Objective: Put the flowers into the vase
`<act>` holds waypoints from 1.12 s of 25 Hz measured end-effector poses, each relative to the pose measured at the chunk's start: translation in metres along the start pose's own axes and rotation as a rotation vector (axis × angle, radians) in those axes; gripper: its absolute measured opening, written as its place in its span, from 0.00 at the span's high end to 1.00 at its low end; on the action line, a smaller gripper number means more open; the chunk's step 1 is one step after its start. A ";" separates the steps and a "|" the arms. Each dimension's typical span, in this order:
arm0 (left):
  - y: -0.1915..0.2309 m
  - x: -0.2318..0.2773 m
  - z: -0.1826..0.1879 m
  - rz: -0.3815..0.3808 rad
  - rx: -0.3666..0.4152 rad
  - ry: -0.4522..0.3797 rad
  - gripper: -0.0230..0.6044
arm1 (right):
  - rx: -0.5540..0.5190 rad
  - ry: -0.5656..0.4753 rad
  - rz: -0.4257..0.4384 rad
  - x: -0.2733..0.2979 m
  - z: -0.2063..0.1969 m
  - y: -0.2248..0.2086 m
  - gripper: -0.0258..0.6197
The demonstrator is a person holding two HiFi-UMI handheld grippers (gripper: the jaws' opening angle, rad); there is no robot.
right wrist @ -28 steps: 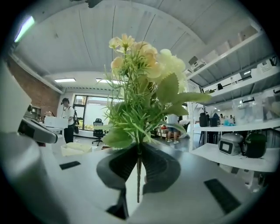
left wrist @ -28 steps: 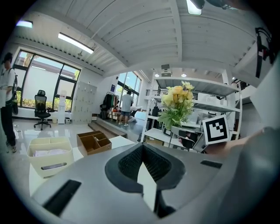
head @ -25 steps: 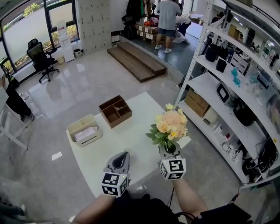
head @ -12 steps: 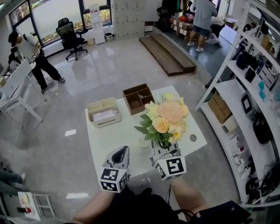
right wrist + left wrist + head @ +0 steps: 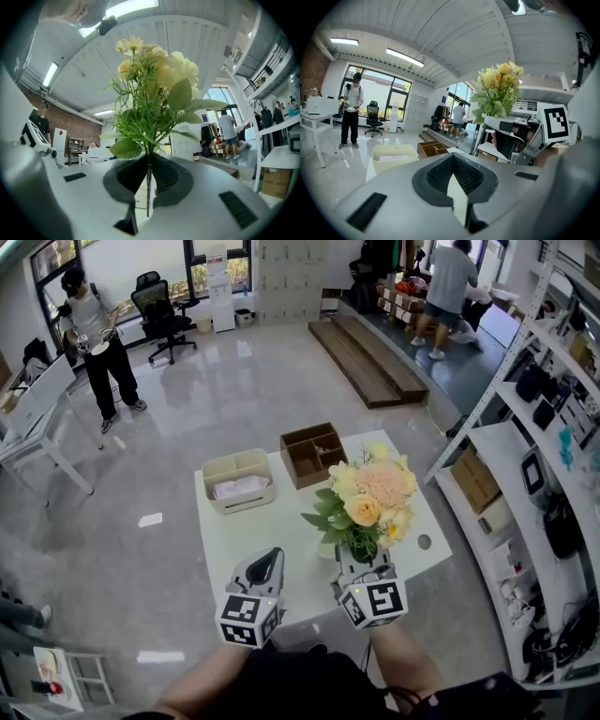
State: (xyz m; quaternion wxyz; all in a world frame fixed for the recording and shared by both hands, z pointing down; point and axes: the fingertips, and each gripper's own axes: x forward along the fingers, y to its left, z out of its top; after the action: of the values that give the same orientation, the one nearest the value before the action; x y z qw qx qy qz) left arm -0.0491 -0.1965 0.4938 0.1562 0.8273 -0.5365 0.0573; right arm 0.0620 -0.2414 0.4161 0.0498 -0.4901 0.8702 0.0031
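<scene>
Flowers (image 5: 367, 498) lifted inward over table (image 5: 234, 540). Right gripper (image 5: 354, 559) clamped on stems; left gripper (image 5: 270, 559) closed, empty. Risk: top-heavy bunch pivoting, thin stems slipping.

Peach and yellow flowers (image 5: 373, 491), white table (image 5: 281, 531), brown box (image 5: 323, 474).

1. An open-plan office and lab: a wide polished grey floor (image 5: 187, 442) runs to tall windows (image 5: 122, 259) at the far left.
2. A black wheeled office chair (image 5: 159, 310) and a white desk (image 5: 33, 413) stand at the far left.
3. At the right, white metal shelving (image 5: 502, 442) carries cardboard boxes and electronic devices.
4. A low brown wooden platform (image 5: 370, 357) lies at the far side.
</scene>
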 end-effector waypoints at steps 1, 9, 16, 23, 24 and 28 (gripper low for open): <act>0.004 0.000 0.001 -0.006 0.001 -0.002 0.96 | -0.001 0.006 -0.006 0.001 -0.003 0.003 0.91; 0.010 0.003 -0.004 -0.039 -0.012 0.017 0.96 | -0.003 0.081 -0.059 -0.004 -0.039 0.000 0.91; 0.012 0.004 -0.011 -0.051 -0.013 0.032 0.96 | -0.028 0.202 -0.079 -0.006 -0.093 0.001 0.91; 0.016 -0.002 -0.014 -0.043 -0.020 0.041 0.96 | -0.036 0.373 -0.072 -0.008 -0.135 0.003 0.90; 0.016 -0.002 -0.014 -0.042 -0.021 0.039 0.96 | -0.036 0.396 -0.072 -0.008 -0.140 0.003 0.90; 0.019 -0.002 -0.013 -0.038 -0.027 0.032 0.96 | -0.026 0.464 -0.072 -0.004 -0.151 0.001 0.90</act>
State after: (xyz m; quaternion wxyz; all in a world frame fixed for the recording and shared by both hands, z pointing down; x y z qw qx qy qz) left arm -0.0659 -0.1973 0.5096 0.1771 0.8341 -0.5190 0.0602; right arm 0.0505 -0.2450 0.5662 -0.1578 -0.5091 0.8401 -0.1005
